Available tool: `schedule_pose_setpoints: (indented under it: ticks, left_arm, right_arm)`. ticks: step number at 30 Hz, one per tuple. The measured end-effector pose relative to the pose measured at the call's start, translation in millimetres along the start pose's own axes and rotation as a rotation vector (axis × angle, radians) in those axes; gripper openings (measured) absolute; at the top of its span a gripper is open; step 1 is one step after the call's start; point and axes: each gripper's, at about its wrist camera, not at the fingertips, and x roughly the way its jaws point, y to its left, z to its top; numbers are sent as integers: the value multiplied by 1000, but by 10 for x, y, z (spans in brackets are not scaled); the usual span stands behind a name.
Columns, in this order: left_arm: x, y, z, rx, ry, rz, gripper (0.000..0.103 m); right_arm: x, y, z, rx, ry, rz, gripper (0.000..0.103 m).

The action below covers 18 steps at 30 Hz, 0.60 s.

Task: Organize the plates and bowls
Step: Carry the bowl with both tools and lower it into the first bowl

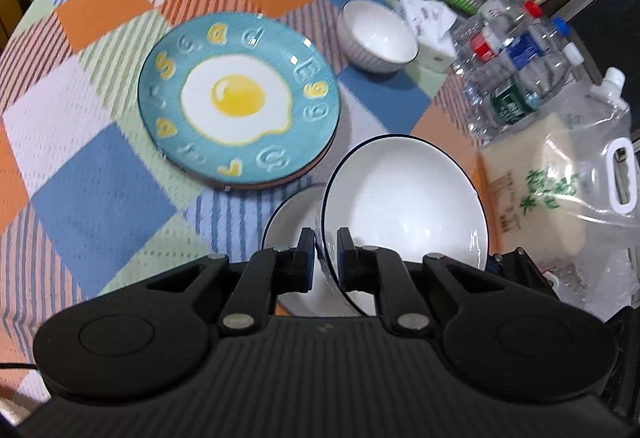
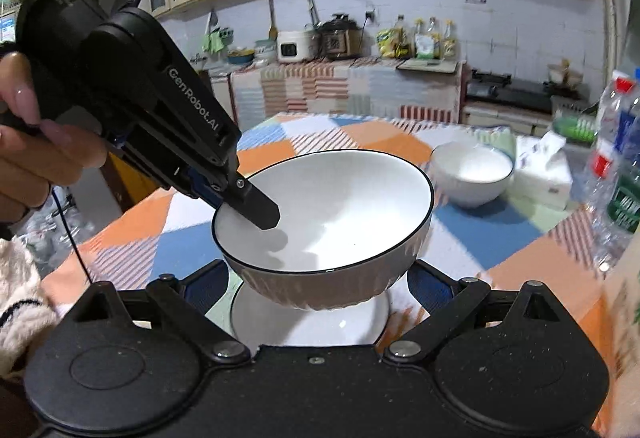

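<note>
My left gripper [image 1: 325, 238] is shut on the rim of a white bowl with a dark edge [image 1: 404, 206], holding it tilted above the table. From the right wrist view, the same left gripper [image 2: 260, 214] has one finger inside the held bowl [image 2: 340, 214]. My right gripper [image 2: 320, 272] is open, its blue pads [image 2: 426, 284] standing wide on either side of the bowl's base, apart from it. A second white bowl [image 1: 288, 222] [image 2: 312, 326] sits on the table right below. A teal fried-egg plate [image 1: 240, 98] lies on another plate. A small white bowl [image 1: 380, 34] [image 2: 472, 174] stands farther back.
A checked tablecloth [image 1: 100, 178] covers the table. Several water bottles [image 1: 516, 54], a tissue pack [image 1: 428, 26], a rice bag [image 1: 532, 194] and a clear water pouch [image 1: 600, 158] crowd the right side. A person's hand [image 2: 32, 142] holds the left gripper. A kitchen counter [image 2: 360, 78] lies beyond.
</note>
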Motion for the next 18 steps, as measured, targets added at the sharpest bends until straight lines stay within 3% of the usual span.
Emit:
schedule_pose_setpoints:
  ticks: [18]
  left_arm:
    - [236, 22, -179, 34, 59, 74, 10]
  right_arm:
    - [97, 118, -202, -18, 105, -4, 99]
